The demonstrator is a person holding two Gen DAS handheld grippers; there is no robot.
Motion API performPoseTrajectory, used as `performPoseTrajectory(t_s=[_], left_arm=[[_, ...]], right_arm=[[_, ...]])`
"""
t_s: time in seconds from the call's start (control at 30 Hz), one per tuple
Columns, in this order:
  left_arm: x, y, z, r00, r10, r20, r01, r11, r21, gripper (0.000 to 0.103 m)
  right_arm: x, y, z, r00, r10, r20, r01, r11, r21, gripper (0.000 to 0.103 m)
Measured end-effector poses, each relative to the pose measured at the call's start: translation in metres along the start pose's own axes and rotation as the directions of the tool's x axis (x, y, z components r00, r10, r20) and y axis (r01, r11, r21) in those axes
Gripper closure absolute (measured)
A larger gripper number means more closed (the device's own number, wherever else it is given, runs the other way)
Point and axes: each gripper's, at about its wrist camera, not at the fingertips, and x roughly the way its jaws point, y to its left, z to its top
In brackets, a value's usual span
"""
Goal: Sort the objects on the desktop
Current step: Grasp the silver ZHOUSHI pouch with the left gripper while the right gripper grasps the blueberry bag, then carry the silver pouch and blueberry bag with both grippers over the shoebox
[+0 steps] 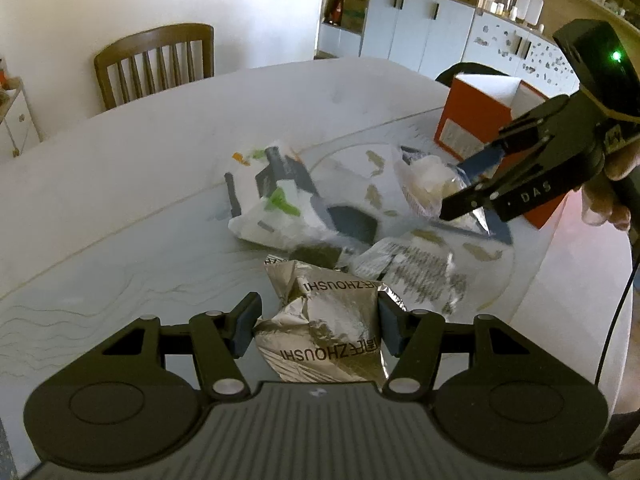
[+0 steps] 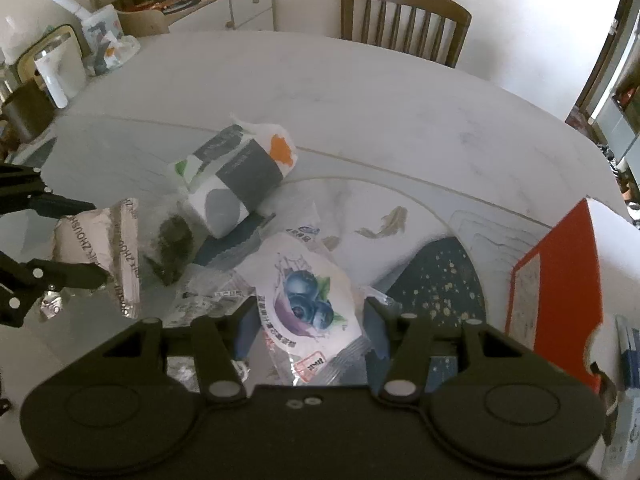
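My left gripper (image 1: 316, 328) is shut on a crumpled silver foil packet (image 1: 320, 320) printed ZHOUSHI; the same packet shows at the left of the right wrist view (image 2: 96, 244). My right gripper (image 2: 310, 328) is closed around a white blueberry snack bag (image 2: 308, 292); in the left wrist view it (image 1: 470, 188) grips that bag (image 1: 428, 176) at the right. A white and grey wrapped pack (image 2: 232, 184) lies behind the pile, also in the left wrist view (image 1: 288, 204). A clear bag of dark dried stuff (image 2: 172, 244) lies between.
An orange box (image 1: 480, 120) stands at the table's right, also in the right wrist view (image 2: 556, 280). A dark blue speckled pouch (image 2: 440, 276) lies by it. A wooden chair (image 2: 404, 16) stands behind the white table (image 2: 360, 88). A kettle (image 2: 52, 68) stands far left.
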Motion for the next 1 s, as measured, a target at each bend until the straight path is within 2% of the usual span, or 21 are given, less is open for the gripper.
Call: performPoseTrajectory(t_s=[0.67,1.0], left_arm=[[-0.024,-0.056,0.029,1.000,0.004,0.000,-0.004,1.000,0.000,0.043],[-0.035,-0.090,0.050,0.999,-0.017,0.032,0.017,1.000,0.013,0.043]], right_arm=[[-0.078,-0.009,-0.032,0.998,0.008,0.067,-0.010,0.999,0.031,0.049],[-0.108,-0.022,-0.051,0.996,0.012,0.089,-0.019,0.997,0.079,0.049]])
